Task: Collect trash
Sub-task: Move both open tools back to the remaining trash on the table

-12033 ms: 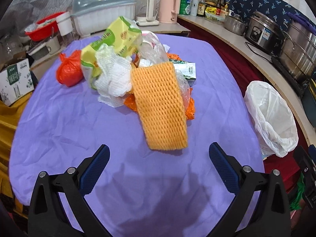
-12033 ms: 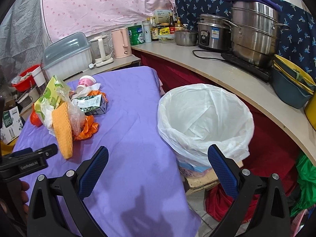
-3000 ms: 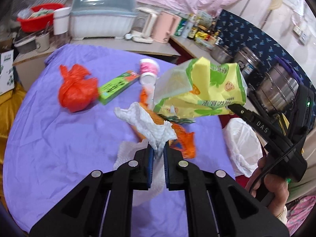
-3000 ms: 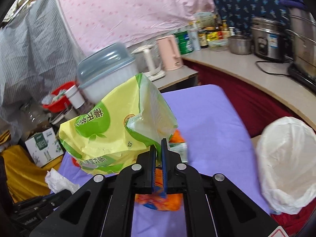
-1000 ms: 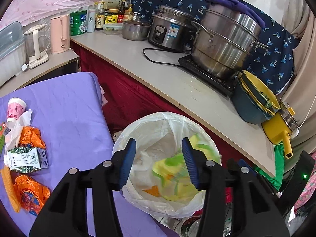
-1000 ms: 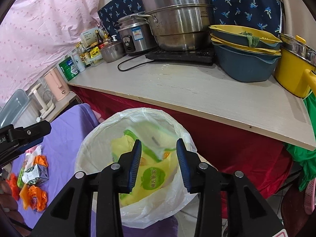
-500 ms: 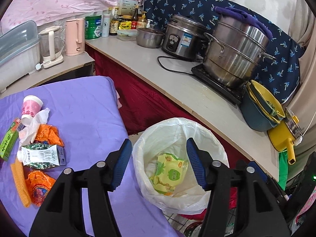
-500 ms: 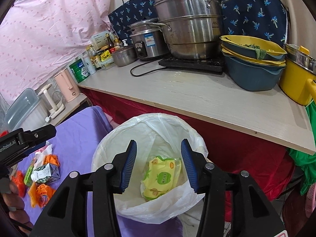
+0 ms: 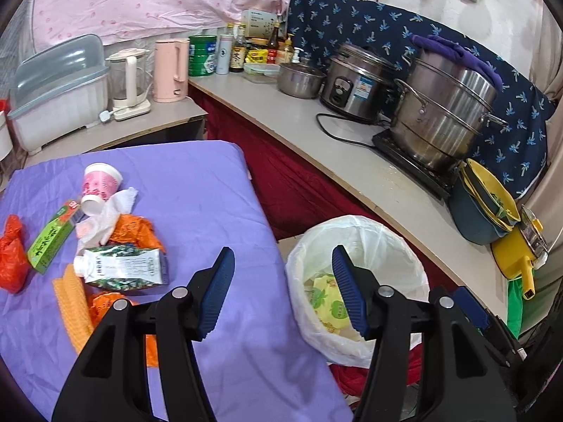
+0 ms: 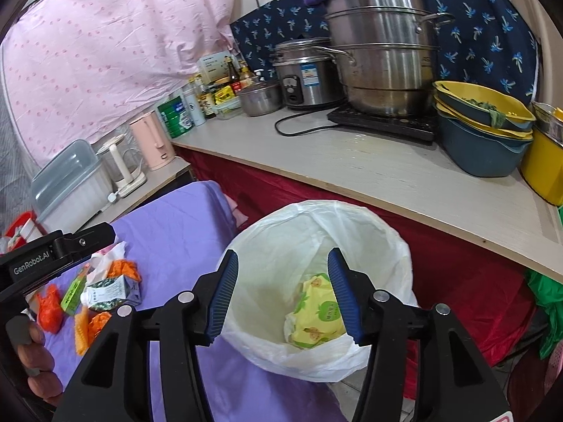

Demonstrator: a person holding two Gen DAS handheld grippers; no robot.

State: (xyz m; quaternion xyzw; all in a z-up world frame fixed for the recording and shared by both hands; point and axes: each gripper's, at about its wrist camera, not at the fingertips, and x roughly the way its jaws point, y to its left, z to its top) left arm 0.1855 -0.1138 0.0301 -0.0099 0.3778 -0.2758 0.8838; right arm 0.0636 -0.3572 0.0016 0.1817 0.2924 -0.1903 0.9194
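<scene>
The bin lined with a white bag (image 9: 355, 227) stands on the floor off the purple table's right edge, with the yellow-green snack bag (image 9: 327, 300) lying inside. My left gripper (image 9: 281, 256) is open and empty, above the gap between table and bin. My right gripper (image 10: 282, 256) hovers over the bin (image 10: 316, 211) and the snack bag (image 10: 313, 313); its jaws are opening with nothing between them. On the table lie a milk carton (image 9: 123, 267), pink cup (image 9: 100, 184), green box (image 9: 52, 235), red bag (image 9: 12, 256), orange foam net (image 9: 74, 302) and white tissue (image 9: 112, 207).
A curved counter (image 9: 352, 168) behind the bin carries a steel steamer pot (image 9: 443, 112), rice cooker (image 9: 355, 88), stacked bowls (image 9: 482, 211) and bottles. A pink kettle (image 9: 170, 70) and dish box (image 9: 56, 88) stand beyond the table (image 9: 197, 176). A hand (image 10: 31, 355) holds the left tool.
Both grippers have drawn back and up from the bin, and their jaws have widened. The snack bag has settled at the bin's bottom. More of the table's trash shows in the left view.
</scene>
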